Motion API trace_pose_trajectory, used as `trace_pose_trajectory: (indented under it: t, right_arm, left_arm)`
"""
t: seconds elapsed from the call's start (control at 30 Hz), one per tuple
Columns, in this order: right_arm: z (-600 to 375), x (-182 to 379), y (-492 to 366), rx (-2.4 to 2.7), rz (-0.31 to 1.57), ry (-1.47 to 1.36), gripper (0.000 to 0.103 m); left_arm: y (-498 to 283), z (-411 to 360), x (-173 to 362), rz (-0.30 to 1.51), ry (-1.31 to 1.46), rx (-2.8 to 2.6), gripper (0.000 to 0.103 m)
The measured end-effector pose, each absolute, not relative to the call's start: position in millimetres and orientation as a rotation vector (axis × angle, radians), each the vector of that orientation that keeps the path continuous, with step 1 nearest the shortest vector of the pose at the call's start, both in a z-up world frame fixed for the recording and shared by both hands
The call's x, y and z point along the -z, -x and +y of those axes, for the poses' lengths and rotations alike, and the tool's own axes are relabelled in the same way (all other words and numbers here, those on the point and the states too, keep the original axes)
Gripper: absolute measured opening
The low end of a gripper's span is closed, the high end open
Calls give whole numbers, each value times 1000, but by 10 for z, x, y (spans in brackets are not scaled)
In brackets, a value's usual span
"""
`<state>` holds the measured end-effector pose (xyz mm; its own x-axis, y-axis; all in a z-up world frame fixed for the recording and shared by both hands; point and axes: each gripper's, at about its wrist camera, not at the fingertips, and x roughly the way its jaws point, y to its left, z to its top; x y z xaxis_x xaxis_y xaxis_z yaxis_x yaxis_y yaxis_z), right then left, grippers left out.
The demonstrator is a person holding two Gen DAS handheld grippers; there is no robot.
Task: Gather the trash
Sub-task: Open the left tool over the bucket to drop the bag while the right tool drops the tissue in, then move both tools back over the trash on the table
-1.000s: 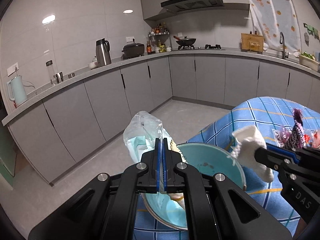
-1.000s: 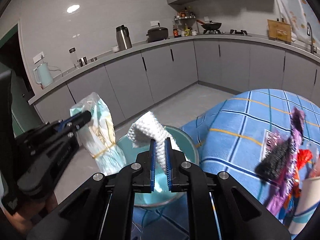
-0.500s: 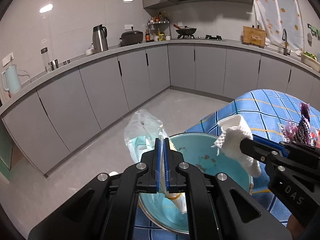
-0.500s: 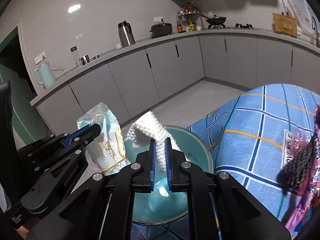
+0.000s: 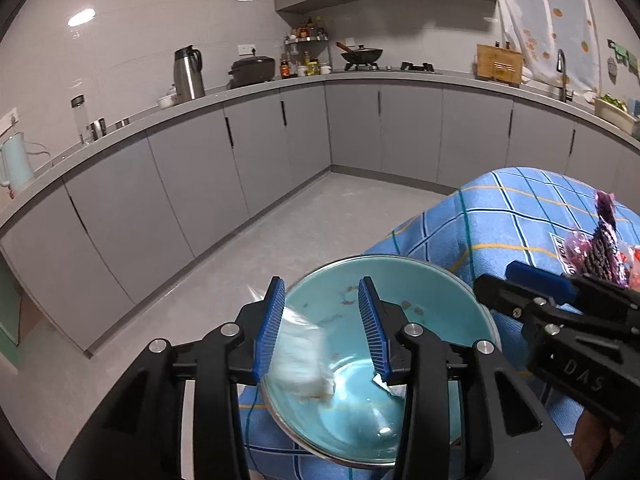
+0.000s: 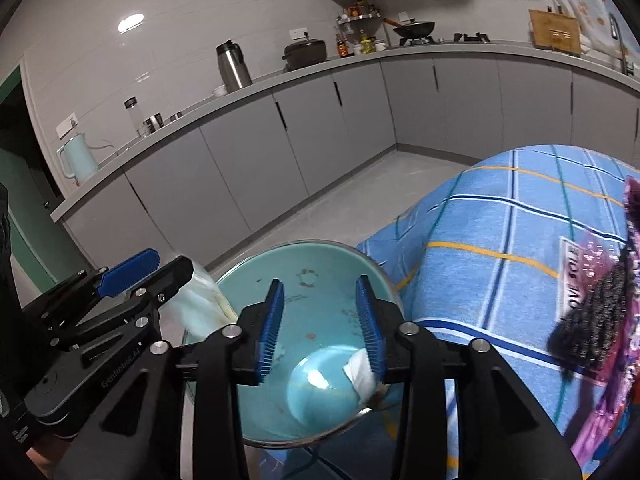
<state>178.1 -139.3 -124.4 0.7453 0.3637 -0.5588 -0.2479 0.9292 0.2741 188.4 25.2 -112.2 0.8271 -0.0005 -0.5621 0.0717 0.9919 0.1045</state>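
A teal bowl with a metal rim stands at the edge of the blue checked tablecloth; it also shows in the right wrist view. My left gripper is open above it, and a blurred clear plastic bag drops between its jaws into the bowl. My right gripper is open over the bowl, and a white crumpled tissue lies inside by its right finger. The bag also shows in the right wrist view.
Purple and pink wrappers with a dark piece lie on the cloth at the right, also in the left wrist view. Grey kitchen cabinets and bare floor lie beyond the table edge.
Both grippers have opened. The plastic bag left the left gripper and falls into the bowl. The white tissue left the right gripper and lies in the bowl.
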Motion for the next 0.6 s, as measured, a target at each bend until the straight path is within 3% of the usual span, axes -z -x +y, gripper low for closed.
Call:
trace_pose_trajectory:
  t: [0.17,0.37,0.4,0.47,0.6]
  right_arm:
    - [-1497,1194,-1738,-300,630,-197,47]
    - [-1519,1066,-1619,-299,590,-162,50]
    - [-1527,1033,-1565,-291,578,-143,51]
    - [-1589,1004,-1488,-287,568,-135,55]
    - [-1817,949,-1244,-226,555,-121,56]
  left_arm:
    - [-1886,212,1135,610,-110,89,40]
    - [-1827,293,1001,572,-128,33,49]
    - [-1815,293,991,570,-129,29,53]
    - [-1765,287,960,557,-127,16,75]
    - [-1690,194,921,552,-126,35,79]
